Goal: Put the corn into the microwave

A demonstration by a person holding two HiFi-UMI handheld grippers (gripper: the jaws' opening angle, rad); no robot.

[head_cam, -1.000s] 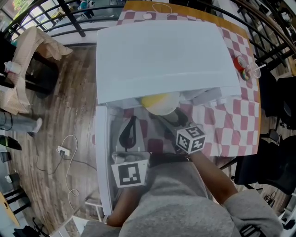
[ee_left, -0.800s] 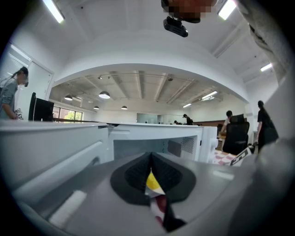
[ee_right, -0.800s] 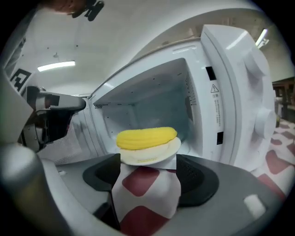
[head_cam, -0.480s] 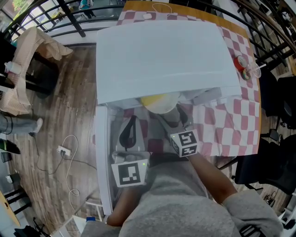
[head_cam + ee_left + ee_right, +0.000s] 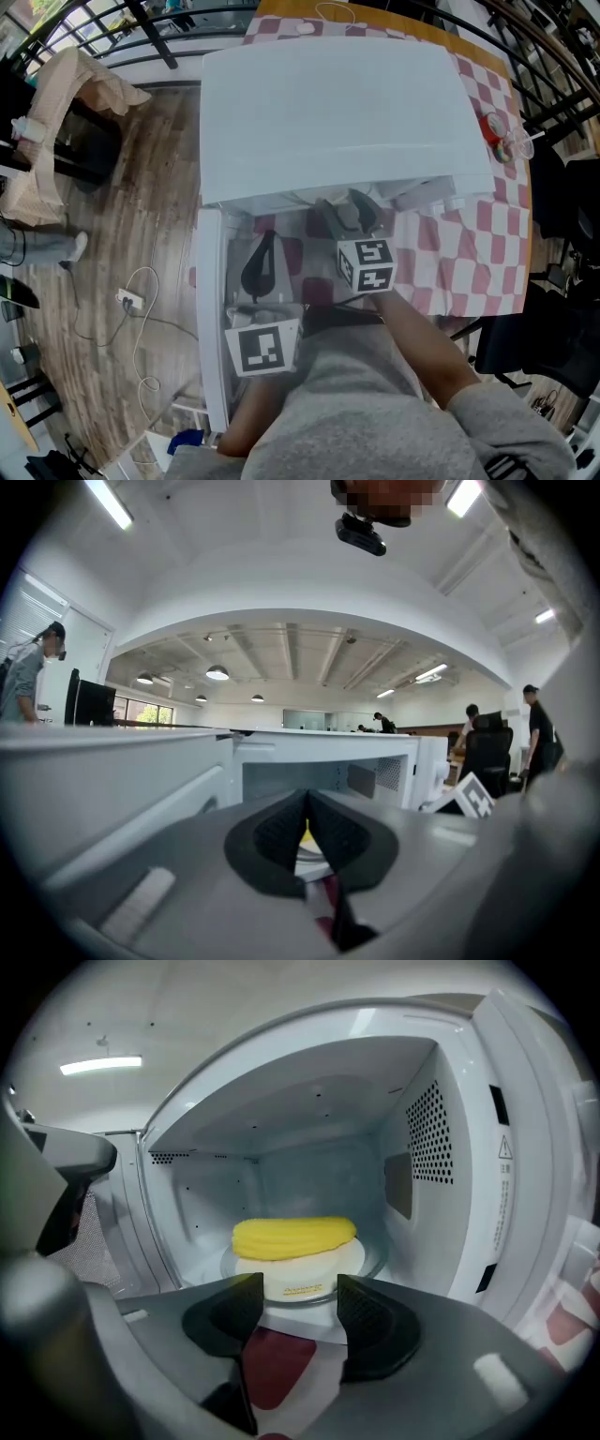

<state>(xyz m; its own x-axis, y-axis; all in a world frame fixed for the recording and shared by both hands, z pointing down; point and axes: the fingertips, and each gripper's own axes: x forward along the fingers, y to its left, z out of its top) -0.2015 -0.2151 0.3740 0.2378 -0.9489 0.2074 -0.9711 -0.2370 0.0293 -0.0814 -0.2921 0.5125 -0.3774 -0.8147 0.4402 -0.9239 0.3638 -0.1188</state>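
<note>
A yellow corn cob [image 5: 293,1237] lies on a white plate [image 5: 314,1277] on the glass turntable inside the white microwave [image 5: 337,103], whose door [image 5: 211,319] hangs open to the left. In the head view the microwave's top hides the corn. My right gripper [image 5: 298,1288] is just outside the cavity mouth, a little short of the plate; its jaws are closing with nothing between them and touch nothing. It also shows under the microwave's front edge in the head view, right gripper [image 5: 347,214]. My left gripper [image 5: 261,267] is held shut and empty beside the open door, left gripper [image 5: 307,803].
The microwave stands on a table with a red-and-white checked cloth [image 5: 469,253]. A small red item [image 5: 489,127] lies at the table's right edge. On the wooden floor to the left are a cable [image 5: 131,305] and a chair draped with cloth [image 5: 56,122].
My right gripper has shifted left and rolled, and its jaws have narrowed. Corn and plate, seen at the microwave's mouth before, no longer show in the head view. Left gripper unmoved.
</note>
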